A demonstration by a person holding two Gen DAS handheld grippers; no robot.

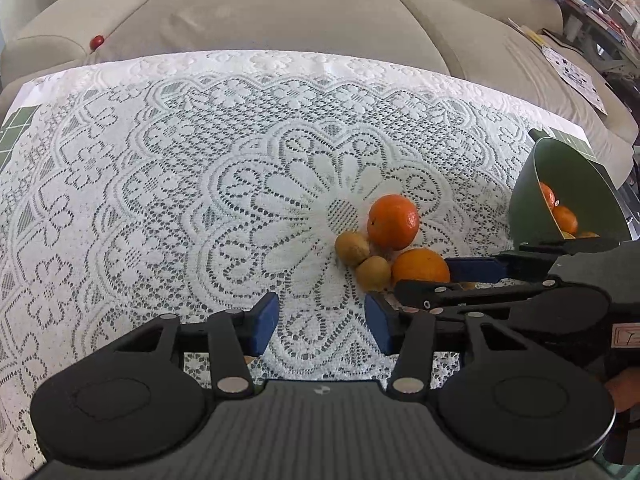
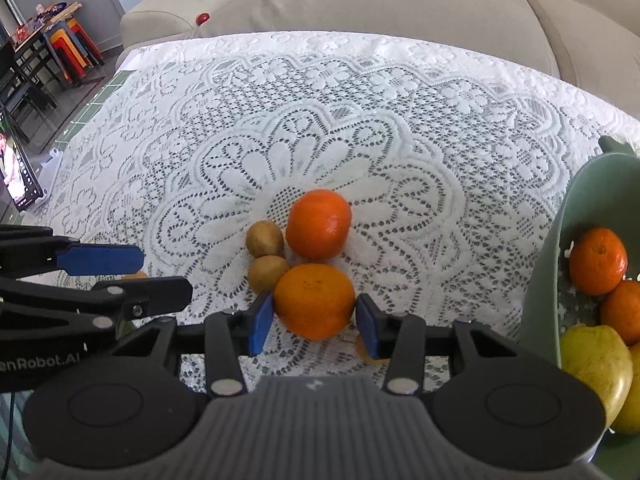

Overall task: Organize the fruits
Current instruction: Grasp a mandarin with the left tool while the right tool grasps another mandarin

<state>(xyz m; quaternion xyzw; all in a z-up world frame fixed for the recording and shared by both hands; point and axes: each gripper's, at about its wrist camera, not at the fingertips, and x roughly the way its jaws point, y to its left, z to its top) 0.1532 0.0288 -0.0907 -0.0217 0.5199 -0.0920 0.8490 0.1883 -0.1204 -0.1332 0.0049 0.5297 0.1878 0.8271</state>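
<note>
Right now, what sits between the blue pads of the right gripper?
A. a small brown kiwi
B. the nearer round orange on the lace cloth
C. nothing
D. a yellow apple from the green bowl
B: in the right wrist view the right gripper has its blue pads on either side of the nearer round orange, beside the two kiwis.

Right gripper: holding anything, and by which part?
Right gripper has its jaws closed on the near orange, pads on its left and right sides. Left gripper holds nothing.
</note>
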